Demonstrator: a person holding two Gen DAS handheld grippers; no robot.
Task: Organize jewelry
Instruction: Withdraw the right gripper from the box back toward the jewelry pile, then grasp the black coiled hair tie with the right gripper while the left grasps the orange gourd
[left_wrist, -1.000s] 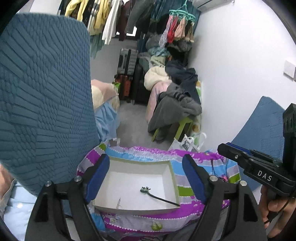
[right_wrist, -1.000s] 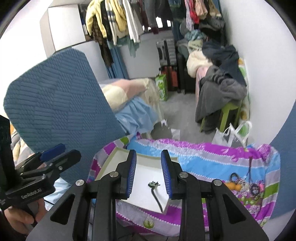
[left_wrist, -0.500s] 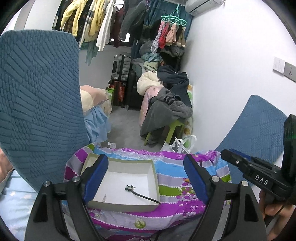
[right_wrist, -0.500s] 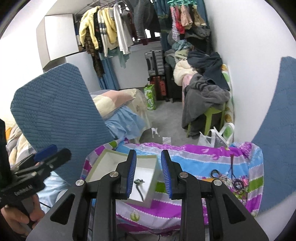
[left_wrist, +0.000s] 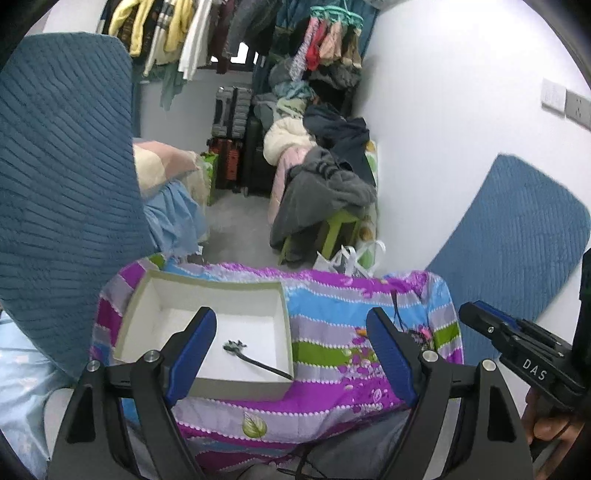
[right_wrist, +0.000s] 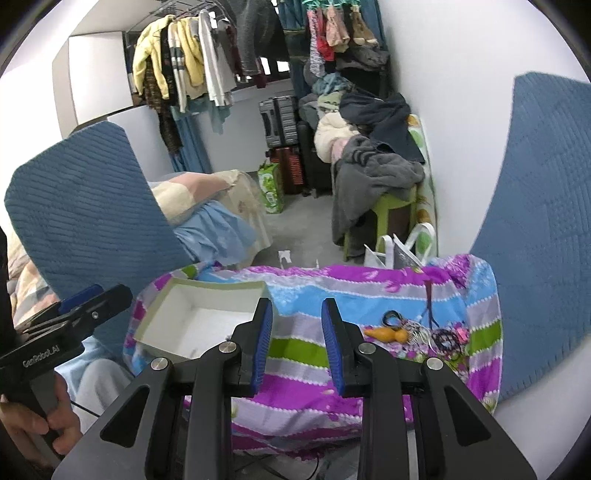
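One white box (left_wrist: 207, 295) sits at left with one dark hairpin (left_wrist: 255, 356) inside. At right, one jewelry pile (right_wrist: 424, 332) includes one orange piece (right_wrist: 386, 334). Two grippers.

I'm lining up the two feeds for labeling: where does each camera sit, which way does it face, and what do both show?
Left wrist: on the left gripper, facing forward over the white box on the striped cloth; its wide-open blue fingers and the right gripper's side show.
Right wrist: on the right gripper, facing the cloth between box and jewelry pile; its narrower fingers, the left gripper and a hand show.
Shared: box, cloth, jewelry pile, clothes-filled room.
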